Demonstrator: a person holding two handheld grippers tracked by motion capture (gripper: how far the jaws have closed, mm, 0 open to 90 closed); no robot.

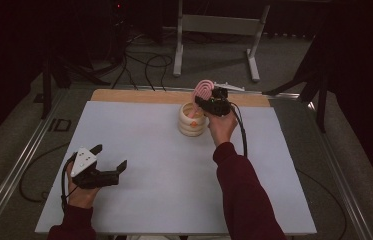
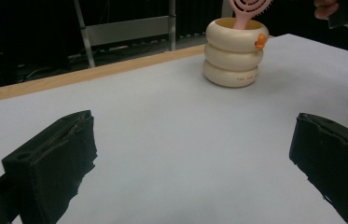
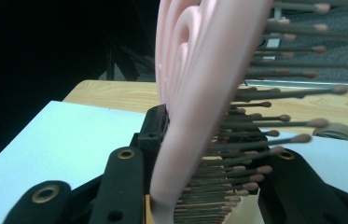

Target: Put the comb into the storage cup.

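A pink hairbrush (image 1: 203,90) stands with its handle down inside a cream ringed holder (image 1: 192,120) near the table's far middle. My right gripper (image 1: 209,104) is shut on the brush just above the holder's mouth. In the right gripper view the pink brush head (image 3: 199,84) and its bristles sit between the black jaws. In the left gripper view the holder (image 2: 235,53) stands far ahead with the brush (image 2: 248,9) poking out. My left gripper (image 1: 110,159) rests open near the table's front left, nothing between its fingers (image 2: 52,163).
A pale grey mat (image 1: 174,170) covers the table, with a wooden strip (image 1: 139,96) along the far edge. A metal frame (image 1: 219,30) and cables lie on the floor behind. An orange spot (image 2: 259,42) marks the holder's side.
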